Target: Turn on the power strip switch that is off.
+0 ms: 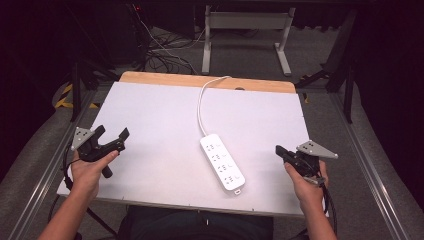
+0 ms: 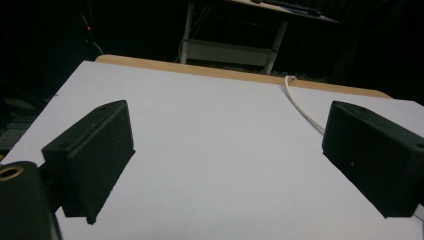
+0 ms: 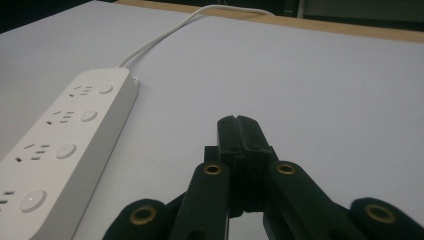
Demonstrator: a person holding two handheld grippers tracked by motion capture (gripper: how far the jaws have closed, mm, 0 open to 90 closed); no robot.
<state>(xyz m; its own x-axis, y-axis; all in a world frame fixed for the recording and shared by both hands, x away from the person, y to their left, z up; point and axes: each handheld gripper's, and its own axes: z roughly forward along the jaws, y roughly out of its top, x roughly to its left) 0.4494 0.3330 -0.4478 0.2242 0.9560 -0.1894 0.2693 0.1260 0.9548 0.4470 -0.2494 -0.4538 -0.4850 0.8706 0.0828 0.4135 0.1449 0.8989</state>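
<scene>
Power strip [image 1: 222,162] lying untouched mid-bench [image 1: 150,110]; left hand-held gripper [image 1: 111,135] gaping beside it; right hand-held gripper [image 1: 281,151] pressing together, empty; nothing begun.

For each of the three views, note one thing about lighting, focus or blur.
High view: the white table top is evenly lit, surroundings near black. Left gripper view: the open left gripper shows dark with soft edges. Right gripper view: the power strip blurs at its near end; the shut right gripper is fairly sharp.
</scene>
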